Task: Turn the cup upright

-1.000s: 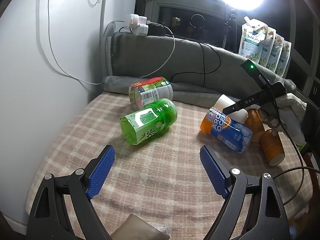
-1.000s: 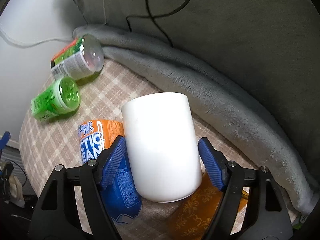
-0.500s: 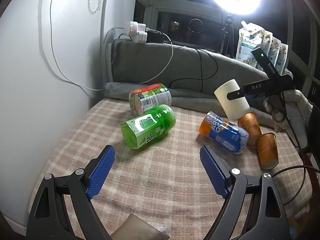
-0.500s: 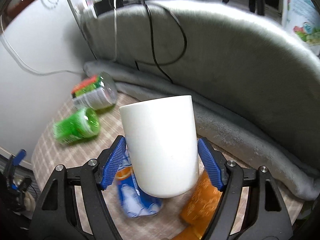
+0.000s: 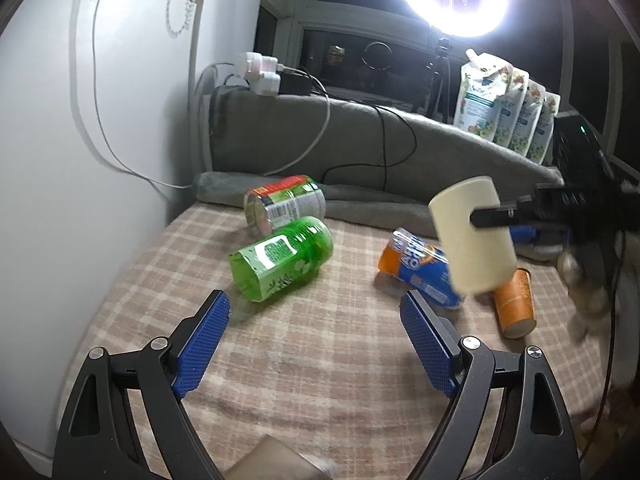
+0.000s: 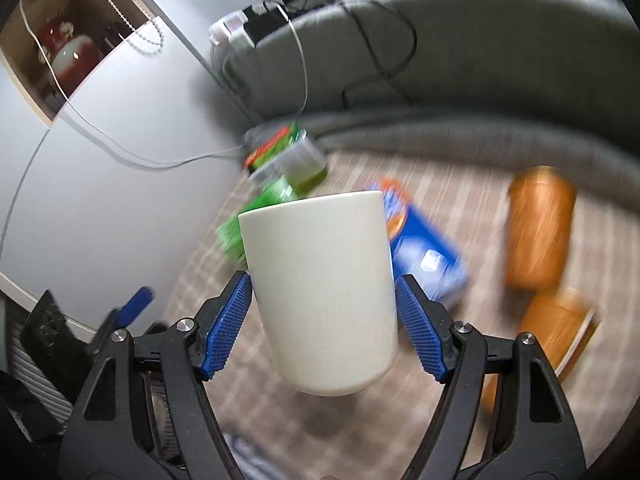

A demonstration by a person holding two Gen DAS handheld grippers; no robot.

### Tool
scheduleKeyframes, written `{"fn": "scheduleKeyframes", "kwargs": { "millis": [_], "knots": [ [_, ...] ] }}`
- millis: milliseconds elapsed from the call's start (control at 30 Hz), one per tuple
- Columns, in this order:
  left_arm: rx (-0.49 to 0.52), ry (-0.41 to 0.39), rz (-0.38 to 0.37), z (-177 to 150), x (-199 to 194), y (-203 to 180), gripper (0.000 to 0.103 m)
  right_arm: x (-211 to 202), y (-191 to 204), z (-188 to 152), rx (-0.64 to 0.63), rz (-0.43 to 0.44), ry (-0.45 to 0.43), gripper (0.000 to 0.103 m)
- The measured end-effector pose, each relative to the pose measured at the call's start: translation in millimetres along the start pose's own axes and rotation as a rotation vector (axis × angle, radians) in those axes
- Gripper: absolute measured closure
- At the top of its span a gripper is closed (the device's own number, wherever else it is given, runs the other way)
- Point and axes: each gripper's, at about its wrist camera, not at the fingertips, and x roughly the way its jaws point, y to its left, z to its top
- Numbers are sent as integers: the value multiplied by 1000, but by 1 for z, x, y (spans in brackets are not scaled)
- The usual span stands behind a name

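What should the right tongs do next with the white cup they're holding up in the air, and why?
Probably lower it onto a bare patch of the checked cloth nearer the camera. The right tongs clamp the white cup above the cloth, tilted in the left wrist view. Which end is open cannot be told, so check it before release. The blue can and orange cups lie just below.
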Motion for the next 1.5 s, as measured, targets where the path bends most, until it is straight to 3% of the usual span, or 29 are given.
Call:
{"fn": "scheduleKeyframes", "kwargs": {
  "millis": [233, 367, 733, 900, 1067, 1267, 1500],
  "knots": [
    [-54, 121, -100, -10, 13, 2, 16, 25, -12, -56, 207, 82, 66, 26],
    [-117, 189, -148, -17, 21, 5, 16, 33, -26, -73, 292, 68, 72, 26],
    [-99, 286, -279, -19, 30, -26, 16, 33, -42, -82, 358, 85, 76, 24],
    [-118, 329, -335, -14, 39, -33, 16, 17, -45, -82, 353, 97, 27, 19],
    [-186, 410, -389, -7, 61, -33, 18, -21, -47, -93, 293, 27, -72, 19],
    [-180, 504, -428, 1, 86, -46, 18, -67, -43, -120, 175, -212, -190, 19],
    [-172, 588, -417, 7, 115, -55, 18, -98, -61, -149, 222, -284, -244, 19]
  ]
}}
